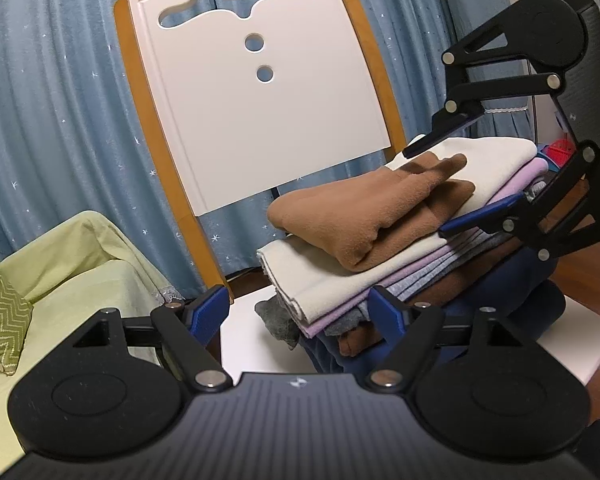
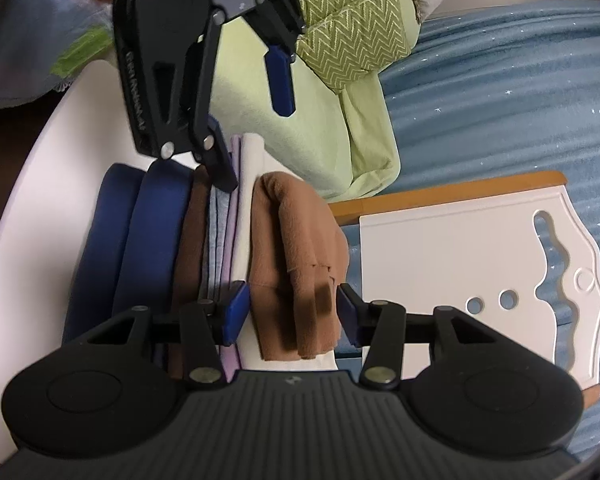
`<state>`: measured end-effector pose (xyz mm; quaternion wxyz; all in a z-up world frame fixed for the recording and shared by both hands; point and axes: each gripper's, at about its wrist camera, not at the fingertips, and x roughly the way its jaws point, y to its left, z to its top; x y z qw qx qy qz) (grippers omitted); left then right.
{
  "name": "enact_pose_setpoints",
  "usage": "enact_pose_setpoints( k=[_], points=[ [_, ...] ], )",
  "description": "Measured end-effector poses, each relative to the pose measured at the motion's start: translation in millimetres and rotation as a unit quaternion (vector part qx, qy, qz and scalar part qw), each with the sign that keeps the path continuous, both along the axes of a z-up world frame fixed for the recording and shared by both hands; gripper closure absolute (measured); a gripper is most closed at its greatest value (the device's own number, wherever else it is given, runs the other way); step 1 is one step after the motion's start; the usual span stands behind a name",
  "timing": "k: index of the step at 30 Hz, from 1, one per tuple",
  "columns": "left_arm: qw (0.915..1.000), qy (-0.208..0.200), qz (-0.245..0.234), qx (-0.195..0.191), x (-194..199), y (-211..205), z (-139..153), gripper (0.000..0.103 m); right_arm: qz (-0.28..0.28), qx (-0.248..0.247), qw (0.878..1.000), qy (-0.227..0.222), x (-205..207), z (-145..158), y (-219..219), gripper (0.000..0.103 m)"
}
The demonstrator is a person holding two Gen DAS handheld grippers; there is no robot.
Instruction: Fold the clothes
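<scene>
The folded brown garment (image 1: 356, 220) is lying atop the stack (image 1: 340, 300) on the white table (image 1: 244, 340), soft and light. Both jaws are standing spread: right gripper (image 2: 292, 312) straddling its near edge, probably untouching; left gripper (image 1: 300, 312) hovering.

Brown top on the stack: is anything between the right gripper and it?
Nothing visible. The right gripper is open, with one finger on each side of the brown top, which lies uppermost on the stack. The left gripper is open at the stack's near end, clear of that gap.
</scene>
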<state>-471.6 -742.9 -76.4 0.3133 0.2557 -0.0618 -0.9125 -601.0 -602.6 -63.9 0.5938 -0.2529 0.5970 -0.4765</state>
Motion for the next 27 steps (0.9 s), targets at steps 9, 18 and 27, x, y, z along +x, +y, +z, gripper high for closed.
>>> enact_pose_setpoints(
  k=[9,18,27],
  points=[
    [1.0,0.002,-0.001,-0.004,-0.1,2.9,0.9,0.026,0.009,-0.021,1.0,-0.005,7.5,-7.0,-9.2,0.077],
    [0.9999,0.004,0.014,-0.005,11.2,2.1,3.0,0.026,0.022,-0.038,0.996,-0.073,14.5,5.3,-6.7,0.084],
    [0.9998,0.0,0.018,-0.01,19.1,4.6,7.3,0.025,0.033,-0.044,0.997,-0.054,6.6,-2.8,-4.5,0.084]
  ],
)
